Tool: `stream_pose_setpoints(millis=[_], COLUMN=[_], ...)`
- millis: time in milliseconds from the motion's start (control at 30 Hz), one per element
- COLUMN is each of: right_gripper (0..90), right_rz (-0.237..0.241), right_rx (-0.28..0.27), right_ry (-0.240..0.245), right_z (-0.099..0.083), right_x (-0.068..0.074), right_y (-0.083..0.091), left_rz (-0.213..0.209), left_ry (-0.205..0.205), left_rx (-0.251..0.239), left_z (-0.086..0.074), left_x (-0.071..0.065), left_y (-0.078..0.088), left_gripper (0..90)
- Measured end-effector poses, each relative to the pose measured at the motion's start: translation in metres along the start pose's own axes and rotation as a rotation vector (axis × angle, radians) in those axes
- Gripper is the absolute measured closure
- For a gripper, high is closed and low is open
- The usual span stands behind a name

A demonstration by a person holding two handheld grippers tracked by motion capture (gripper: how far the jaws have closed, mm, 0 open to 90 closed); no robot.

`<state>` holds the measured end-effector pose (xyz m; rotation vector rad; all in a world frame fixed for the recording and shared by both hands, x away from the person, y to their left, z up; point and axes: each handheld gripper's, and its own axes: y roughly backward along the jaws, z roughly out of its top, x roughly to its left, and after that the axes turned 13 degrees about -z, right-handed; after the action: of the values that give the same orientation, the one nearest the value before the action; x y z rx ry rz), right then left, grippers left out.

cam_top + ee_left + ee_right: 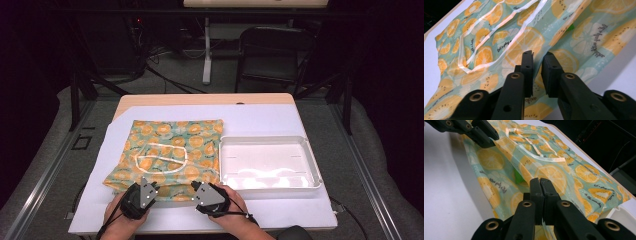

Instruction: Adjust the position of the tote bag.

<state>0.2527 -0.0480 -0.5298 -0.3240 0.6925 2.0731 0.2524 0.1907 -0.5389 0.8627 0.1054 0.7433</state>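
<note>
A thin bag printed with orange slices on pale green lies flat on the white mat, its white ribbon handle looped on top. My left gripper is at the bag's near edge, and in the left gripper view its jaws pinch a fold of the bag. My right gripper is beside it, with its jaws shut on the bag's near edge. The left gripper holds the upper layer up, and something green shows inside the opening.
A white rectangular tray sits right of the bag, its left rim close to the bag's right edge. The white mat covers a wooden table. A dark chair and table legs stand beyond the far edge.
</note>
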Motion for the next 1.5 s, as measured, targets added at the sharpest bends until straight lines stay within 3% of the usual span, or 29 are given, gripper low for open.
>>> stream_pose_setpoints(millis=[233,500,667,867,1033,1167,1400,1500], right_gripper=[85.4,71.7,63.6,60.8,59.6,62.1,71.8,72.7], right_rz=[0.009,0.017,-0.031,-0.059,-0.074,-0.068,-0.021,-0.024], right_rx=[0.009,-0.004,-0.027,-0.040,-0.055,-0.035,-0.010,-0.009], right_ry=[0.014,0.004,0.006,0.019,-0.003,-0.036,-0.069,-0.077], right_z=[-0.001,-0.002,-0.003,-0.002,-0.002,-0.003,-0.006,-0.007], right_x=[0.001,0.001,0.000,-0.003,-0.006,-0.011,-0.019,-0.021], right_y=[0.001,0.005,0.011,0.020,0.029,0.034,0.041,0.042], left_rz=[-0.003,-0.001,0.008,0.002,0.011,0.018,0.008,0.006], left_ry=[0.000,0.013,0.021,0.037,0.028,0.017,0.017,0.023], left_rx=[-0.005,-0.042,-0.074,-0.124,-0.155,-0.170,-0.191,-0.208], left_z=[0.002,0.005,0.010,0.021,0.035,0.047,0.071,0.082], left_x=[0.000,0.004,0.007,0.014,0.021,0.027,0.041,0.047], left_y=[0.001,0.006,0.008,0.013,0.016,0.016,0.012,0.010], left_gripper=[88.8,90.0,90.0,90.0,90.0,90.0,90.0,90.0])
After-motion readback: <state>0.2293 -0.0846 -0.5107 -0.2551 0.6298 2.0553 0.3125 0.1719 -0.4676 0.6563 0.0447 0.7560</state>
